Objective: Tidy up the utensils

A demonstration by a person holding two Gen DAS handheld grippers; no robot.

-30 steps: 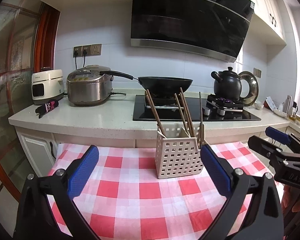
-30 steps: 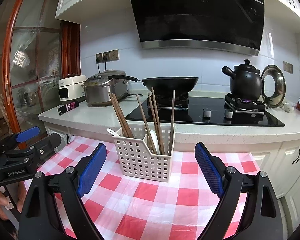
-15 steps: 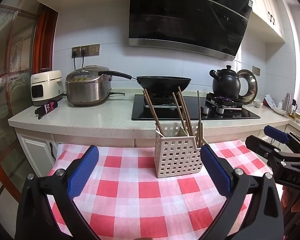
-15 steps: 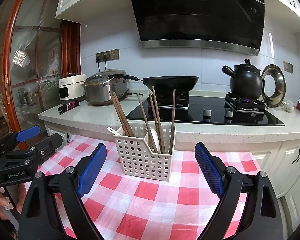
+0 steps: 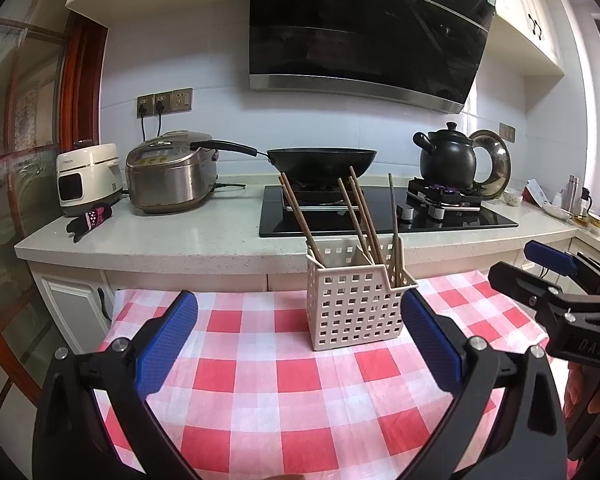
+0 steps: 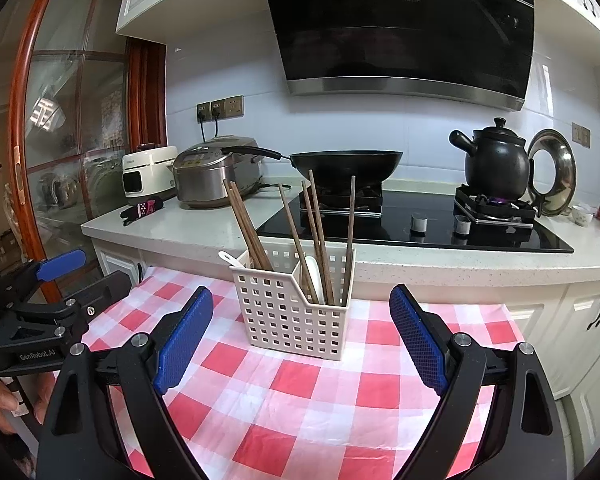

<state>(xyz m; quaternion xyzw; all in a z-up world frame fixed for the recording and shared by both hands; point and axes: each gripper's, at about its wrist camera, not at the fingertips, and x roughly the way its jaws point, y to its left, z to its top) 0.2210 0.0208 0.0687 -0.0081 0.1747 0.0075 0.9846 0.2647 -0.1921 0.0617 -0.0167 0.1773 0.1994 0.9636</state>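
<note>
A white perforated utensil holder (image 5: 356,304) (image 6: 296,312) stands on the red-and-white checked tablecloth (image 5: 284,392) (image 6: 300,408). Several brown chopsticks (image 5: 364,216) (image 6: 320,232) lean in its compartments, and white spoons (image 6: 314,276) rest among them. My left gripper (image 5: 300,336) is open, nothing between its blue pads, a short way in front of the holder. Just as wide stands my right gripper (image 6: 302,328), open and empty, facing the holder from the right. Each gripper shows in the other's view, the right one (image 5: 556,276) and the left one (image 6: 56,284).
Behind the table runs a countertop (image 5: 204,240) with a rice cooker (image 5: 168,172), a small white appliance (image 5: 86,178), a black glove (image 5: 88,220), a wok (image 5: 320,160) and a black kettle (image 5: 446,156) on the hob. A person's hand (image 6: 0,404) holds the left gripper.
Both views have shifted very slightly; the holder sits a little lower and nearer in frame. Nothing was gripped or released.
</note>
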